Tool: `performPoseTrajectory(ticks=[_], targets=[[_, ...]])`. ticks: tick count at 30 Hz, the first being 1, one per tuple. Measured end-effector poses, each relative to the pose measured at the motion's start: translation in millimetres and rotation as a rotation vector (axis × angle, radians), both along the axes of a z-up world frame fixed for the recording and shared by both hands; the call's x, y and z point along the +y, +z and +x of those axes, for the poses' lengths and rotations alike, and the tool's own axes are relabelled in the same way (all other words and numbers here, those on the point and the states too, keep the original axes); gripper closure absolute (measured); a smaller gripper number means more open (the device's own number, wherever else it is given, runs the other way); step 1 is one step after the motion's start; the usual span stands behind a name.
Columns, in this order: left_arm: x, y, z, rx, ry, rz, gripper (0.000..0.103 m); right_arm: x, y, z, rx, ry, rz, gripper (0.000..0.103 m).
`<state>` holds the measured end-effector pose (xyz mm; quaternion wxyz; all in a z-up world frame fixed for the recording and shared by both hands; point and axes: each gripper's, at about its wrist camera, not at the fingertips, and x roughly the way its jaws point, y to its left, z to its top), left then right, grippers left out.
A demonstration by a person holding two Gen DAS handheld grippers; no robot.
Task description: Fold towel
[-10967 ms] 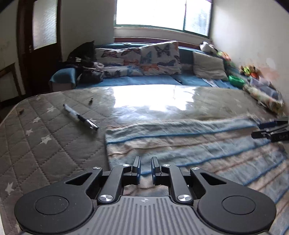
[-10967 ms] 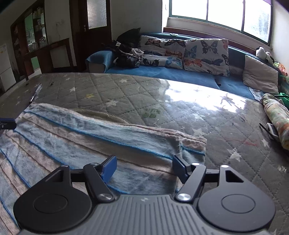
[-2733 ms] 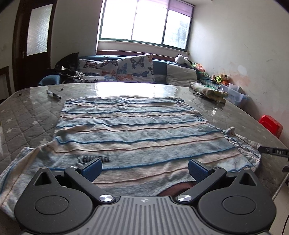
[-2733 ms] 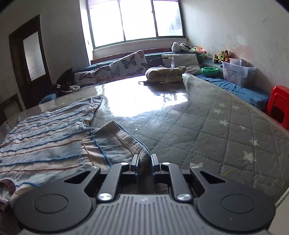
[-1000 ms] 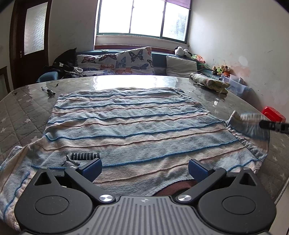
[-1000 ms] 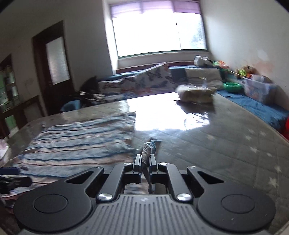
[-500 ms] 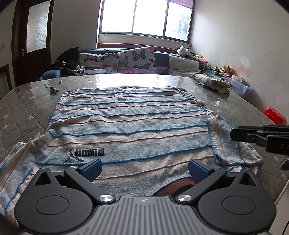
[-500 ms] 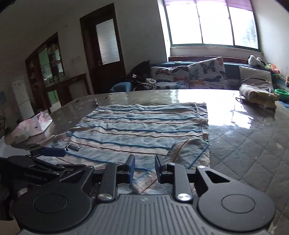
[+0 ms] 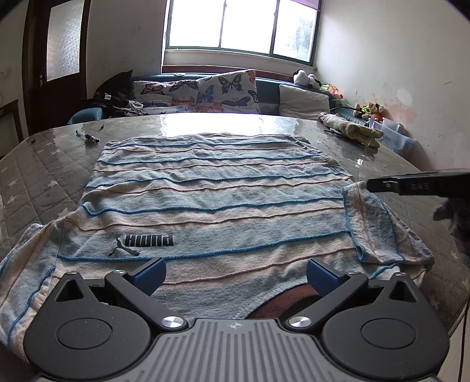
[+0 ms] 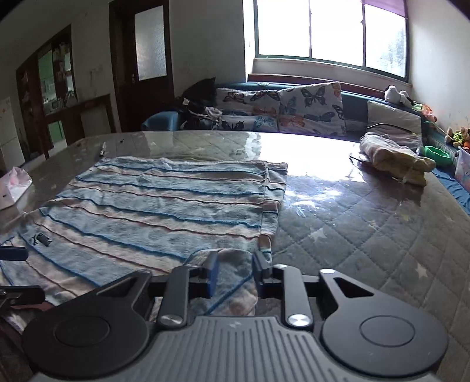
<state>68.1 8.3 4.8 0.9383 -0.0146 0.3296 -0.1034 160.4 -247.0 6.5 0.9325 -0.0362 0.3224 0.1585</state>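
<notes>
The striped towel [image 9: 211, 199] lies spread flat over the middle of the quilted star-print table cover [image 9: 35, 176], its blue and beige bands running across the left wrist view and its black printed logo [image 9: 141, 244] at about 8 o'clock from the cloth's centre, just ahead of the left gripper [image 9: 235, 271]. That gripper hangs low over the towel's near edge with its blue-padded fingers [image 9: 149, 271] spread wide and holding nothing. At 3 o'clock on the towel, the near right corner [image 9: 379, 226] is turned back on itself and rests on top of the cloth; the right gripper [image 10: 233, 274] reaches in from the right just beside this flap, and in its own view the fingers stand a little apart with the folded corner [image 10: 232, 264] lying between and beneath them, not pinched. The towel's near left corner [image 9: 20, 264] droops toward the table's rim at 8 o'clock. A pen [image 9: 88, 137] lies on the table at 11 o'clock, well apart from the towel, and a rolled cloth bundle [image 9: 349, 130] sits at 2 o'clock near the far rim. Beyond the table, butterfly-print cushions [image 9: 211, 94] line a blue sofa [image 9: 85, 114] under the bright window [image 9: 241, 26].
</notes>
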Motion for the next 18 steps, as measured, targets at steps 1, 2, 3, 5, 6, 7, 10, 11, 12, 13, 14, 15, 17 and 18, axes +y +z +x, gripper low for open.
performPoseTrajectory(ticks=[1,2,3,5,6,7,10,11,12,13,14,15,17,18], targets=[[0.1,-0.4,0.0,0.002,0.001,0.002,0.0,2.3,-3.5,4.7,0.009,0.006,-0.006,0.084],[0.4,-0.5,-0.1,0.004,0.002,0.003,0.0,4.6,-7.1,8.2,0.018,0.011,-0.015,0.084],[0.8,-0.6,-0.1,0.005,0.003,0.004,0.0,6.9,-10.9,11.3,0.025,0.017,-0.026,0.084],[1.9,-0.5,-0.2,0.006,0.006,0.005,0.0,9.1,-17.6,14.7,0.037,0.024,-0.036,0.085],[2.4,-0.2,-0.3,0.006,0.008,0.006,0.0,9.6,-18.3,14.2,0.034,0.026,-0.041,0.084],[2.9,0.1,-0.5,0.006,0.009,0.007,0.0,9.9,-17.4,12.7,0.029,0.029,-0.045,0.084],[5.5,2.2,-2.2,-0.001,0.015,0.008,0.0,9.0,-12.1,5.4,0.015,0.039,-0.047,0.083],[7.2,2.8,-2.9,-0.004,0.018,0.006,0.0,8.3,-9.7,2.1,0.011,0.043,-0.045,0.083],[8.8,3.4,-3.6,-0.006,0.022,0.003,0.0,7.4,-5.6,-4.8,0.003,0.053,-0.046,0.083],[10.6,3.8,-4.3,-0.007,0.029,0.0,0.0,6.9,-2.5,-12.2,-0.004,0.061,-0.048,0.083],[12.3,4.2,-5.1,-0.008,0.035,-0.002,0.0,6.8,-1.3,-19.4,-0.005,0.069,-0.048,0.083],[13.7,4.4,-5.9,-0.008,0.041,-0.004,0.0,6.7,-0.6,-26.9,-0.005,0.078,-0.046,0.083],[16.2,5.1,-8.1,-0.009,0.051,-0.006,0.0,7.0,-0.7,-40.1,-0.007,0.091,-0.047,0.083],[17.4,5.4,-9.3,-0.01,0.055,-0.007,0.0,7.6,-2.3,-44.9,-0.009,0.093,-0.05,0.083]])
